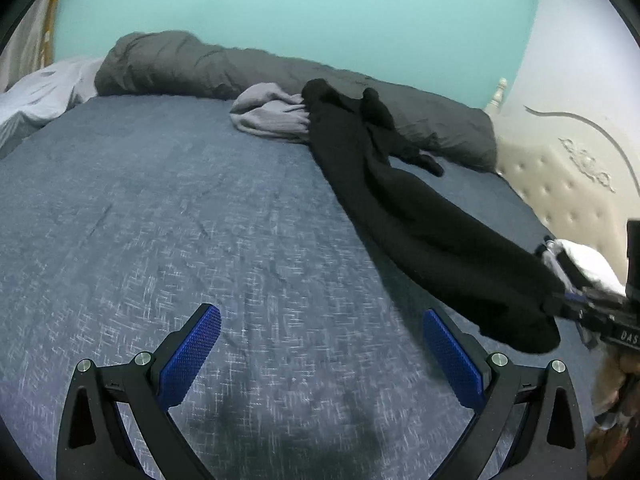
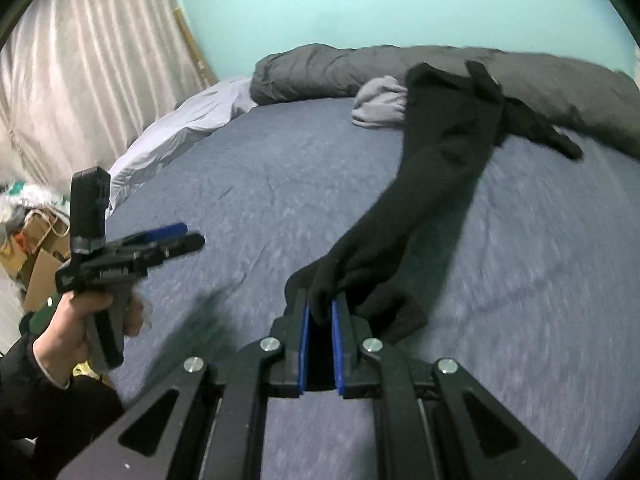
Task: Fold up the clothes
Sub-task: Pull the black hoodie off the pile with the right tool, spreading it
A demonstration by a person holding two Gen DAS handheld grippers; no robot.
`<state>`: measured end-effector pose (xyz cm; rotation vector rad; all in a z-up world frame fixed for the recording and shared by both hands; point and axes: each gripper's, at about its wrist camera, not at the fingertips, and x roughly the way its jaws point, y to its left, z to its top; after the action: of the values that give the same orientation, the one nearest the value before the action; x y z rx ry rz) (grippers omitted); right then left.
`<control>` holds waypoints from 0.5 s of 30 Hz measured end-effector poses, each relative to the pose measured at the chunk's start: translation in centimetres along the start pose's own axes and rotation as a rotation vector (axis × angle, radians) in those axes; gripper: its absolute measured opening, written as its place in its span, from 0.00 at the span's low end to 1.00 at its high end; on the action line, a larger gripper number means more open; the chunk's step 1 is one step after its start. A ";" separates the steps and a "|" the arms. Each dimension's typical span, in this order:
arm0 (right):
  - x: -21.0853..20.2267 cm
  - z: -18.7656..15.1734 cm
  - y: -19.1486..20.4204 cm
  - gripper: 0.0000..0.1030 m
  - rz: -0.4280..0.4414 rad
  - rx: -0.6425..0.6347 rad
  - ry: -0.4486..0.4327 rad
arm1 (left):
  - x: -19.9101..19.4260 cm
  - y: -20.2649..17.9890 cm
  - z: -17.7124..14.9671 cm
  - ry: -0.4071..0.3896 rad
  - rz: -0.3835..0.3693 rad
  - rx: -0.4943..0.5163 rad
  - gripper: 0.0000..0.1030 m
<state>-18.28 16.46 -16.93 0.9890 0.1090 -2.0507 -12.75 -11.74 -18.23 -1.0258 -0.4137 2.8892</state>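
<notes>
Black garment (image 2: pixel 436 168) stretched long across the blue bed sheet (image 2: pixel 248 184), one end bunched and pinched between the blue pads of the right gripper (image 2: pixel 322 312), whose jaws are pressed together on the cloth. The far end trails up toward the rolled grey duvet (image 2: pixel 320 68) at the wall side, where a narrow black limb of the fabric splays off to the right. What kind of garment it is, I can't tell; it's dark and shows no detail.

Over to the left gripper (image 1: pixel 322 356): jaws spread wide, nothing between them, hovering above bare sheet. In the right wrist view the same tool sits at the left edge, gripped by the person's hand (image 2: pixel 80 320) with a dark sleeve (image 2: pixel 44 412) behind it.

Beside the black garment's far end lies a crumpled pale grey garment (image 1: pixel 272 114), touching it, up against the duvet. A light sheet or pillow (image 2: pixel 188 120) sits at the corner by the curtain (image 2: pixel 88 72).

Containers: a brown paper bag (image 2: pixel 40 228) and a cardboard box (image 2: pixel 38 272) stand off the bed at the left edge; what they hold is blurred and cut off. The tufted headboard (image 1: pixel 560 184) shows on the right of the left wrist view, with a white object (image 1: pixel 588 260) half hidden behind the right gripper. The sheet nearest the cameras is smeared by motion.
</notes>
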 end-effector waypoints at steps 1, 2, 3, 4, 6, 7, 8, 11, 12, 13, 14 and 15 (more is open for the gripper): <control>-0.5 -0.8 -0.1 0.09 -0.005 0.004 0.007 | -0.2 -0.3 0.0 -0.006 0.002 0.019 1.00; -0.9 -1.5 -0.1 0.09 -0.011 0.004 0.014 | -0.2 -0.5 -0.1 -0.008 0.002 0.034 1.00; -1.3 -2.2 -0.3 0.09 -0.017 0.007 0.021 | -0.1 -0.6 -0.1 -0.006 -0.003 0.041 1.00; -1.7 -3.0 -0.4 0.09 -0.021 0.014 0.028 | 0.0 -0.7 0.0 -0.003 -0.005 0.047 1.00; -2.2 -4.4 -0.8 0.09 -0.026 0.023 0.046 | 0.4 -0.6 0.1 -0.003 -0.002 0.051 1.00; -2.3 -5.1 -1.0 0.09 -0.024 0.033 0.061 | 0.6 -0.6 0.1 -0.005 -0.002 0.047 1.00; -2.2 -5.7 -1.3 0.09 -0.025 0.041 0.079 | 0.8 -0.6 0.1 -0.006 -0.002 0.044 1.00; -2.0 -7.7 -2.1 0.09 -0.040 0.057 0.127 | 1.7 -0.4 0.0 -0.007 -0.008 0.028 1.00; -1.9 -8.2 -2.7 0.09 -0.046 0.073 0.139 | 2.1 -0.4 -0.1 -0.008 -0.009 0.027 1.00; -1.8 -8.6 -3.4 0.09 -0.051 0.099 0.150 | 2.6 -0.4 -0.1 -0.008 -0.009 0.025 1.00; -1.7 -9.0 -4.2 0.10 -0.056 0.127 0.159 | 2.9 -0.4 -0.1 -0.008 -0.010 0.023 1.00; -1.7 -9.2 -5.0 0.10 -0.066 0.157 0.162 | 3.5 -0.3 -0.3 -0.008 -0.015 0.018 1.00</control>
<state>-15.71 24.46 -23.40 1.2636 0.0666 -2.0612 -15.29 -10.94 -20.46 -1.0049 -0.3927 2.8791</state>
